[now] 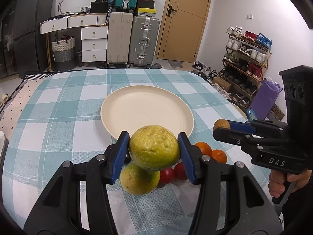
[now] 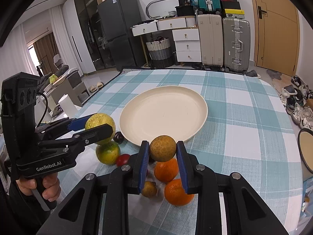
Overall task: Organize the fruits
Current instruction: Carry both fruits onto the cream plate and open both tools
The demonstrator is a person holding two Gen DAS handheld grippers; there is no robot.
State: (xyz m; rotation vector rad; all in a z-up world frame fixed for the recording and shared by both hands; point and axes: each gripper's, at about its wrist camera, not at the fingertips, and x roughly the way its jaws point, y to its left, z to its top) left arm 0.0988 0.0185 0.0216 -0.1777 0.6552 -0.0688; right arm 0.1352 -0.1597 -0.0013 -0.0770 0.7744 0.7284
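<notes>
While raised above bench (image 1: 58, 107): left gripper (image 1: 154, 148) clamped on dimpled green-yellow citrus (image 1: 154, 147); right gripper (image 2: 162, 150) pinching rough brown round fruit (image 2: 162, 147).

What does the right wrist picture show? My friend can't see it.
The right gripper holds a brownish pear above two oranges, just short of an empty cream plate on a checked tablecloth. At the left, the left gripper holds a yellow-green citrus over more fruit.

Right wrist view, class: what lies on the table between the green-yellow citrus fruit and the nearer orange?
In the right wrist view, a small red fruit lies between the green-yellow citrus and the orange, on the checked cloth.
</notes>
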